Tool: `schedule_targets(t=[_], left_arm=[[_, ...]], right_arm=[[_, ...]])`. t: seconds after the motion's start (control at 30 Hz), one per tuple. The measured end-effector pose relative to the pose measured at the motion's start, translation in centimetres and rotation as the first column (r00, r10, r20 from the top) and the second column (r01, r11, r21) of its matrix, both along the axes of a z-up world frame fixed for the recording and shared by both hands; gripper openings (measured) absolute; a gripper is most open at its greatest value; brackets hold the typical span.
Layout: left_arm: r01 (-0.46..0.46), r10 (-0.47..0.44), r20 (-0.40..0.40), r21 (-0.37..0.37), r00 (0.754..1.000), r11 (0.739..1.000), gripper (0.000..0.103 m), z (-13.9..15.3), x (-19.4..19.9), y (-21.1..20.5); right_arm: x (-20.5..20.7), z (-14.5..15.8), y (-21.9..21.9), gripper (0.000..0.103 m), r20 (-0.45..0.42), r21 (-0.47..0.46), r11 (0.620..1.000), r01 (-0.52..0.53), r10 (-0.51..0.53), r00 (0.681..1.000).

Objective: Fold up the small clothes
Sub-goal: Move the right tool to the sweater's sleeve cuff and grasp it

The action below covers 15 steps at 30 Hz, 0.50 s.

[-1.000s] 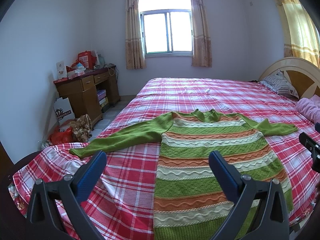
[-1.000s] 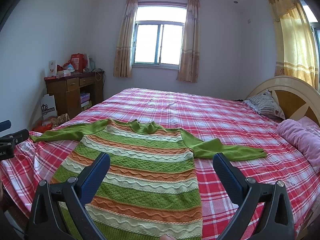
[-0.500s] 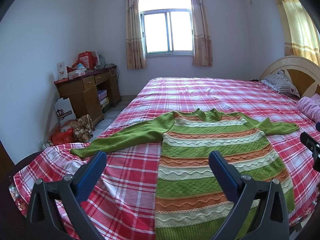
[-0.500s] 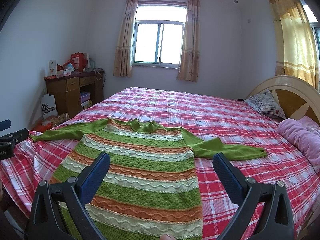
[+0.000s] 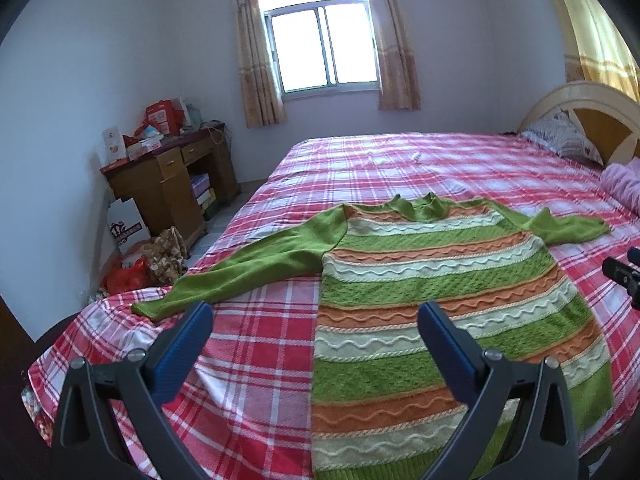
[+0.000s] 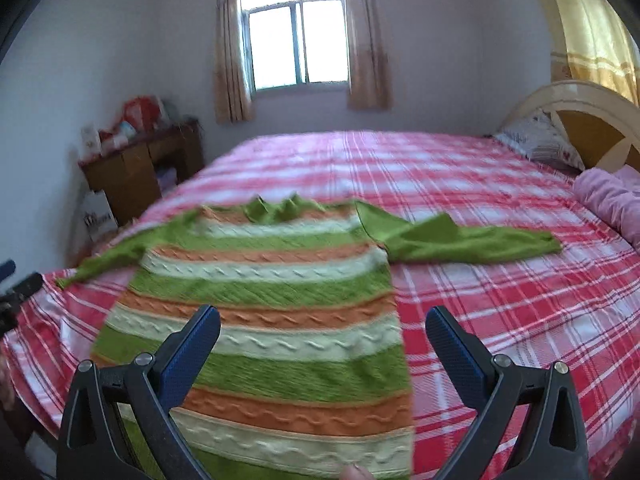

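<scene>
The sweater, striped green, orange and cream, lies flat and face up on the red plaid bed, both green sleeves spread out to the sides. The left gripper and the right gripper each hover above its lower half, jaws wide apart and holding nothing. A wooden desk stands by the wall near the window.

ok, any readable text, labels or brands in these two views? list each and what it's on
None can be read for certain.
White paper bag by the desk: dark logo and a line of print, too small to read.
Red box on the desk: print too small to read.
White card on the desk: picture only, no legible words.
Striped sweater and both open grippers, left gripper, right gripper: no text seen.
</scene>
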State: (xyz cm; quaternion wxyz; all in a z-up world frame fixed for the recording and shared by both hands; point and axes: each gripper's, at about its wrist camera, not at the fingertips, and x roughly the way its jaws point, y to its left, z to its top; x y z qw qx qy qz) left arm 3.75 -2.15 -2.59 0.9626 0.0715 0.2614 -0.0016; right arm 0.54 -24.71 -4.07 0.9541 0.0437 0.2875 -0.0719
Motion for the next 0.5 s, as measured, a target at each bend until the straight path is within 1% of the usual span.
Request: schedule_targets(t=[0.13, 0.27, 0.5], left_arm=[[0.02, -0.02, -0.026, 0.02, 0.999, 1.0, 0.103, -0.7, 1.5, -1.3], [0.044, -0.041, -0.054, 0.042, 0.998, 0.998, 0.103, -1.4, 3.2, -2.8], [0.069, -0.063, -0.103, 0.05, 0.993, 0.996, 0.103, -3.3, 6.6, -5.5]], right_arm=[[1.3, -1.3, -3.1, 0.102, -0.048, 0.013, 1.0, 0.027, -0.027, 0.998], [2.4, -2.3, -6.3, 0.102, -0.088, 0.004, 0.998, 0.065, -0.065, 0.994], [3.8, -3.7, -12.9, 0.102, -0.141, 0.012, 0.987, 0.157, -0.154, 0.978]])
